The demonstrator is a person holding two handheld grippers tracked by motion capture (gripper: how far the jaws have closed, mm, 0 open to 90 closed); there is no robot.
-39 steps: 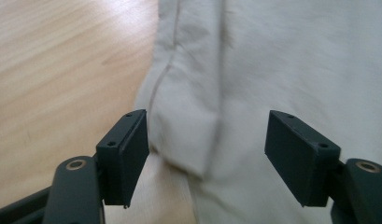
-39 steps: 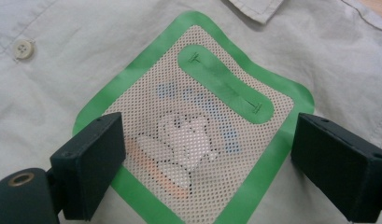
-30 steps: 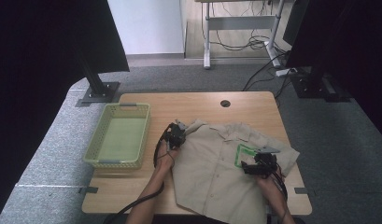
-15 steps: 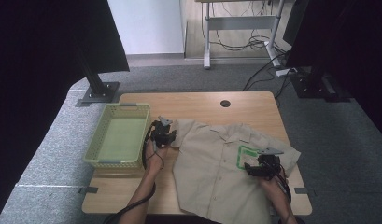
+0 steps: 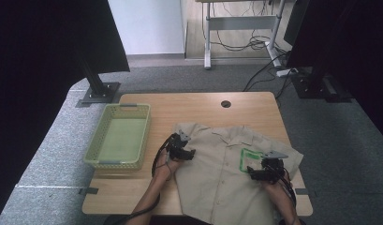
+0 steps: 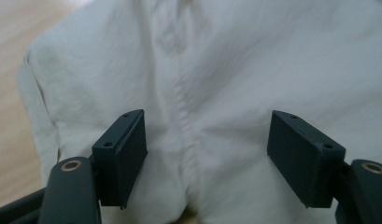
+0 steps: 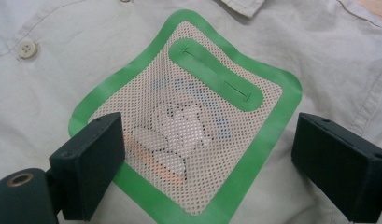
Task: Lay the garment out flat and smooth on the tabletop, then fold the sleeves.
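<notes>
A beige short-sleeved shirt [image 5: 226,178] lies spread flat on the right half of the wooden table [image 5: 189,108]. My left gripper [image 5: 185,152] hovers over the shirt's left shoulder. Its jaws have just been opening and stand apart over a seam in the cloth [image 6: 188,126] without pinching it. My right gripper [image 5: 255,172] is at the shirt's right chest, open over a green-edged mesh pocket [image 7: 188,116], one jaw on each side of it. That same pocket [image 5: 249,159] appears as a small green square in the high view.
A pale green plastic basket [image 5: 101,140] sits on the table's left side, close to the left hand. A round cable hole [image 5: 225,103] is near the far edge. Bare wood runs behind the shirt collar and in front of the basket.
The left gripper swung out to the left, then came back nearer onto the shirt's shoulder, and its jaws went from shut to apart. The right gripper stayed by the pocket.
</notes>
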